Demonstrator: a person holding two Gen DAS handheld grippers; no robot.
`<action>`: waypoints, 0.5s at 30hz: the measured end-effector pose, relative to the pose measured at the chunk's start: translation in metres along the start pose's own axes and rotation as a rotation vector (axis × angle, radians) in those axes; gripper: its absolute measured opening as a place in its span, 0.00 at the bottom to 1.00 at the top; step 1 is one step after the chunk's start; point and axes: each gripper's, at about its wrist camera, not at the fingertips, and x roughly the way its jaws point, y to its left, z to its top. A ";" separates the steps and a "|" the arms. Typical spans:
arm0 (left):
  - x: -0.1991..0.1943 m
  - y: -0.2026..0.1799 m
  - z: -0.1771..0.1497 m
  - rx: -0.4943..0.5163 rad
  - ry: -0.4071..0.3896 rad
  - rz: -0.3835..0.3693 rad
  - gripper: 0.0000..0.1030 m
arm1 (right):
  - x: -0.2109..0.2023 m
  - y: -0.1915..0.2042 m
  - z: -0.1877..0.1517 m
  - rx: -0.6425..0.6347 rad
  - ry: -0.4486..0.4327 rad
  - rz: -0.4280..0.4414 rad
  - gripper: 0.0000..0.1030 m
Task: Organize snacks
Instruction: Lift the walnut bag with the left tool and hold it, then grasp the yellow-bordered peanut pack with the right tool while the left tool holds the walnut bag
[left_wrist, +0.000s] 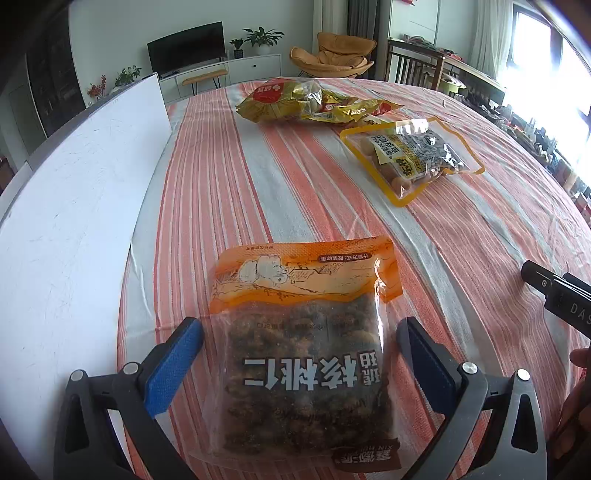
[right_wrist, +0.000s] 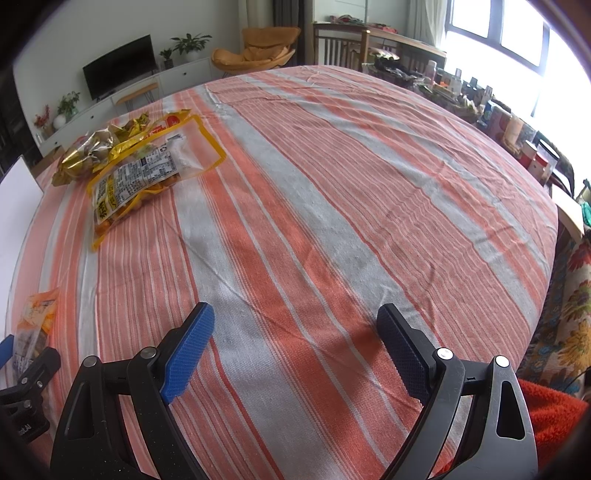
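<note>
Three snack packs lay on the striped cloth (right_wrist: 332, 192) that covered the bench. The nearest, an orange walnut bag (left_wrist: 299, 354) with a clear window showing dark clustered pieces, rested flat between the fingers of the left tongs (left_wrist: 300, 345). Those tongs were spread wide, one blue pad on each side of the bag; whether the pads touched the plastic could not be told. Farther out and to the right lay a yellow-bordered clear pouch (left_wrist: 410, 155) of small round snacks with a printed label. Just behind it sat a crumpled gold bag (left_wrist: 303, 101), its edge overlapping or touching the pouch. A white board (left_wrist: 85, 192) ran along the left edge of the bench.

The right tongs (right_wrist: 295, 343) hung released over bare cloth, holding nothing, well apart from the pouch and gold bag at the far left of that view. The walnut bag appeared only as a sliver at the left margin there, next to the left tool's black frame.
</note>
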 end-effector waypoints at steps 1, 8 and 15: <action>0.000 0.000 0.000 0.000 0.000 0.000 1.00 | 0.000 -0.001 0.000 0.000 0.000 0.000 0.90; 0.000 0.000 0.000 0.000 0.000 0.000 1.00 | 0.000 -0.008 0.025 0.103 0.097 0.183 0.89; 0.001 0.000 0.000 0.001 -0.001 -0.002 1.00 | -0.004 0.082 0.139 0.007 0.056 0.327 0.88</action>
